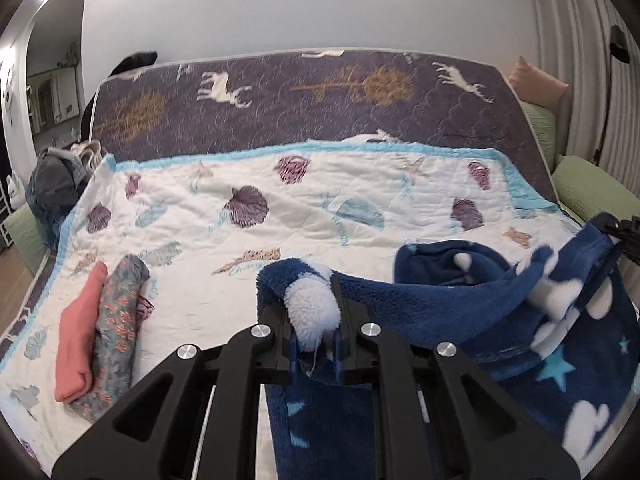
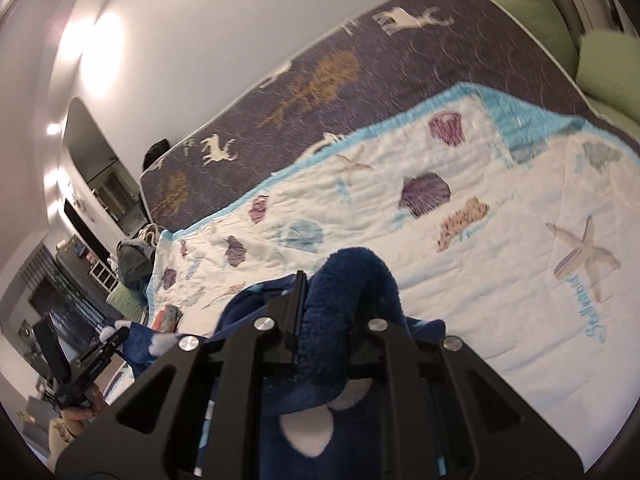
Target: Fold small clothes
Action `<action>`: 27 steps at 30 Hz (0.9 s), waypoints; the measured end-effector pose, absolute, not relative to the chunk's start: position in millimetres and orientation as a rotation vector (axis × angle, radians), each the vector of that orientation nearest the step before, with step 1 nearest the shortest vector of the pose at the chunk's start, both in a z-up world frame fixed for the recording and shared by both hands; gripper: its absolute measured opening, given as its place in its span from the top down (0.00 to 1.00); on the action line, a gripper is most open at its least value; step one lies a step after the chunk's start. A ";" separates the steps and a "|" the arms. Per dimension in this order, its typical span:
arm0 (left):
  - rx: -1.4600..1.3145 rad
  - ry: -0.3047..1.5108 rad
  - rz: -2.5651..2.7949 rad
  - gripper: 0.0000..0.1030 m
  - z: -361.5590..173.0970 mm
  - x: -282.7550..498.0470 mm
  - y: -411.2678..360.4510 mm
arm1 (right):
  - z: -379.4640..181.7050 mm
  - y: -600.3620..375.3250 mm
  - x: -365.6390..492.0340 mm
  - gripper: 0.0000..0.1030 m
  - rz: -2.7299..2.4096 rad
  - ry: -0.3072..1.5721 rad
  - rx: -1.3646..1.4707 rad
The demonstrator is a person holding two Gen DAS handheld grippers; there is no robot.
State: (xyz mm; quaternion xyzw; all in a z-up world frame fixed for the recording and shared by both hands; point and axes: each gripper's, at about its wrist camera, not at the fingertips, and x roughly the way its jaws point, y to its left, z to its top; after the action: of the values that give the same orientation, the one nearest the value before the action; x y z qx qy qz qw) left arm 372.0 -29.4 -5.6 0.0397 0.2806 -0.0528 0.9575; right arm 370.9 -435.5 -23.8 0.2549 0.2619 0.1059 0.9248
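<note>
Bed under a seashell quilt (image 1: 304,236). Left wrist view: left tongs (image 1: 314,320) clamped on blue fleece garment (image 1: 440,312); folded clothes (image 1: 100,332) lie left. Right wrist view: right tongs (image 2: 324,320) pinch the same fleece above quilt.

Home bedroom: quilt-covered bed (image 1: 280,216), pillows (image 1: 592,188).

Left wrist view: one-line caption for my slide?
Left gripper shut on navy fleece garment above seashell quilt.
</note>
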 end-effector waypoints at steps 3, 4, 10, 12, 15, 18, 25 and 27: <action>0.071 0.604 -0.095 0.87 -26.8 394.9 -28.3 | -41.2 -442.3 387.5 0.86 0.194 0.567 0.537; 0.069 0.616 -0.094 0.86 -31.8 398.7 -28.0 | -47.1 -443.2 392.8 0.86 0.187 0.581 0.538; 0.040 0.745 -0.114 0.74 -70.8 424.6 -28.2 | -94.6 -446.2 416.8 0.82 0.138 0.721 0.540; 0.046 0.735 -0.125 0.66 -68.8 423.2 -30.6 | -99.1 -447.6 418.6 0.80 0.144 0.737 0.556; 0.084 0.684 -0.136 0.45 -58.1 413.3 -37.8 | -91.3 -445.2 416.0 0.56 0.160 0.724 0.542; 0.105 0.588 -0.129 0.38 -35.7 392.5 -40.5 | -67.9 -439.5 399.2 0.30 0.121 0.658 0.488; 0.092 0.505 -0.179 0.27 4.9 337.5 -30.6 | -16.0 -418.9 346.2 0.32 0.219 0.596 0.344; 0.116 0.536 -0.263 0.27 4.8 322.1 -35.9 | -14.4 -392.9 333.4 0.42 0.253 0.638 0.184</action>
State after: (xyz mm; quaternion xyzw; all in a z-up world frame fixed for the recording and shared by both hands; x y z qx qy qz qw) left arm 322.1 -35.9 4.8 0.0573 0.2640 -0.1293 0.9541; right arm 333.4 -392.9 -14.4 0.0902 0.3122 0.1238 0.9376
